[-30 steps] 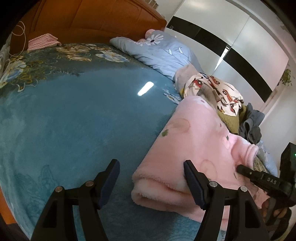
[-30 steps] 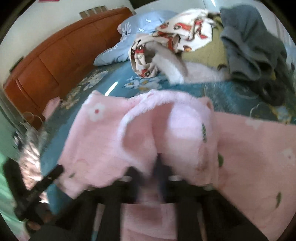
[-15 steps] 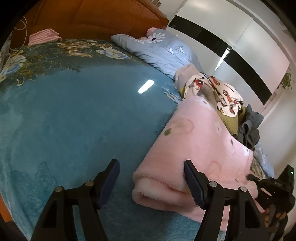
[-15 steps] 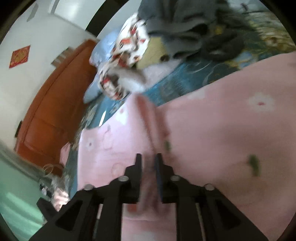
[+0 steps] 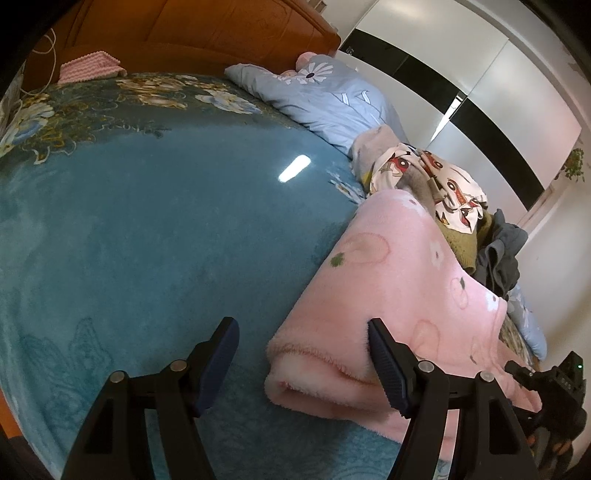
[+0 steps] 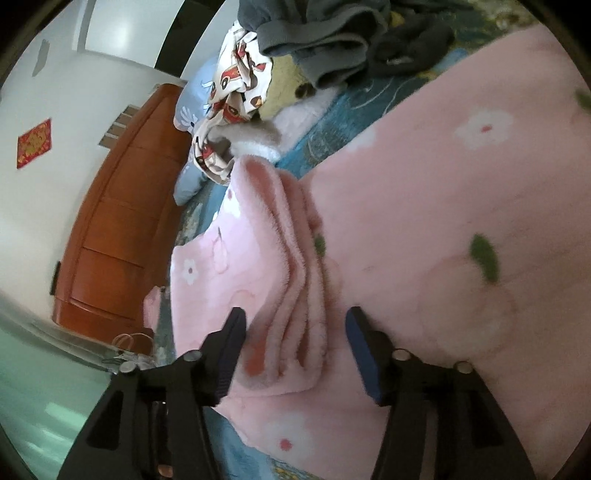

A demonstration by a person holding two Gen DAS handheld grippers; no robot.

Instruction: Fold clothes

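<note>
The pink fleece garment lies doubled over on the blue bedspread, probably so the soft layers stay flat. The left gripper stands wide open at its rolled edge, holding nothing. The right gripper is open too, its fingers either side of a bunched ridge.

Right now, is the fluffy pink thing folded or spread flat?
Folded: the pink fleece garment shows stacked layers at its rolled end on the bed.

Pale pink fleece garment dotted with white flowers and green leaves. Teal bedspread, cream-and-gold floral border. Light blue quilt, 1 white daisy. Cream cloth printed with red cars. Dark grey clothes. Orange-brown headboard.
</note>
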